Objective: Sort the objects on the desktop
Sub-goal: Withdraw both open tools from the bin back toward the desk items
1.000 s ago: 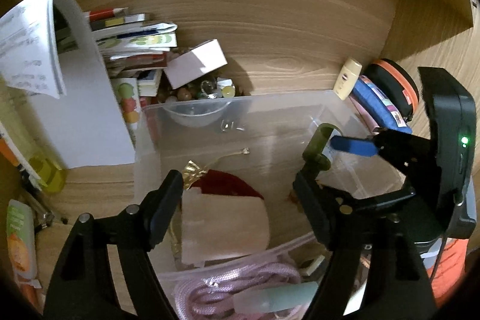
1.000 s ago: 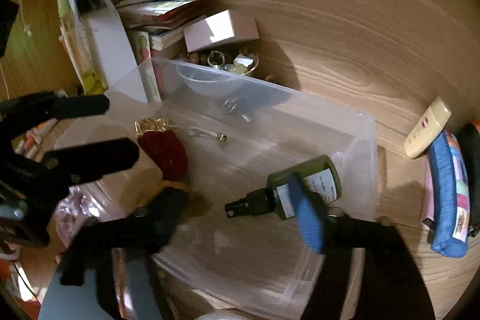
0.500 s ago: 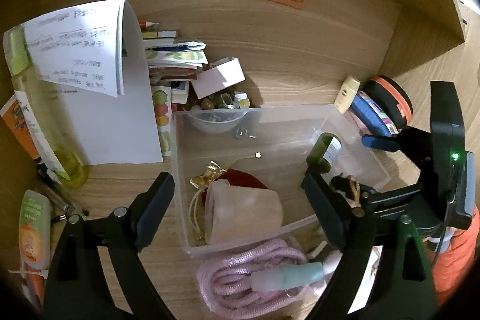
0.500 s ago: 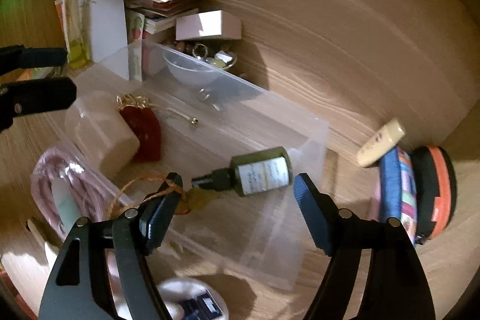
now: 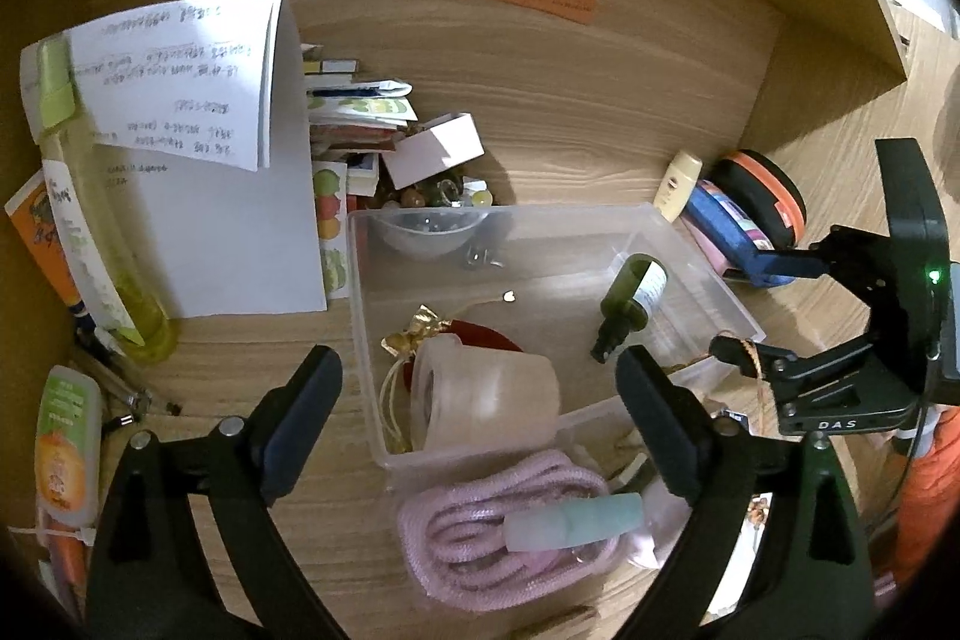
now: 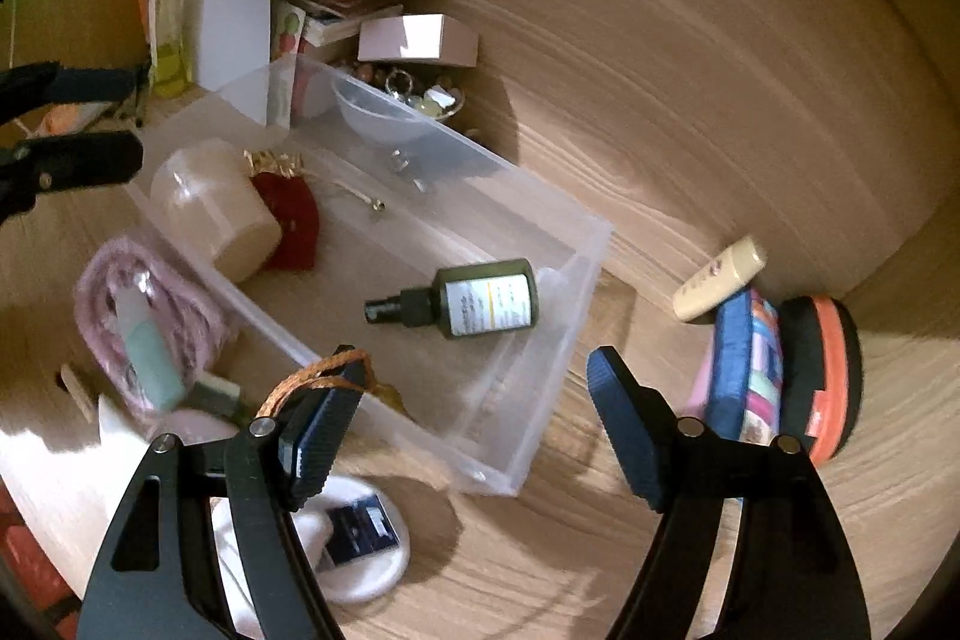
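A clear plastic bin [image 5: 690, 244] [image 6: 558, 340] holds a dark green spray bottle [image 5: 630, 295] [image 6: 474, 304], a pale tape roll [image 5: 486, 400] [image 6: 210, 214] and a red pouch with a gold tie [image 6: 288, 214]. My left gripper [image 5: 480, 400] is open and empty, above the bin's near edge. My right gripper [image 6: 474, 421] is open, over the bin's right end; an orange braided cord [image 6: 312, 376] is looped over its left finger. The right gripper also shows in the left wrist view [image 5: 756, 304].
A pink rope coil with a pale green tube [image 5: 516, 526] lies in front of the bin. A cream tube [image 6: 720, 277], blue pouch [image 6: 744, 370] and black-orange case [image 6: 822, 376] lie right. Papers, books, a bead bowl [image 6: 414, 97] and a yellow-green bottle [image 5: 102, 250] stand behind.
Both grippers have drawn back and up from the bin. The green spray bottle, between the right fingers a second ago, now lies loose in the bin.
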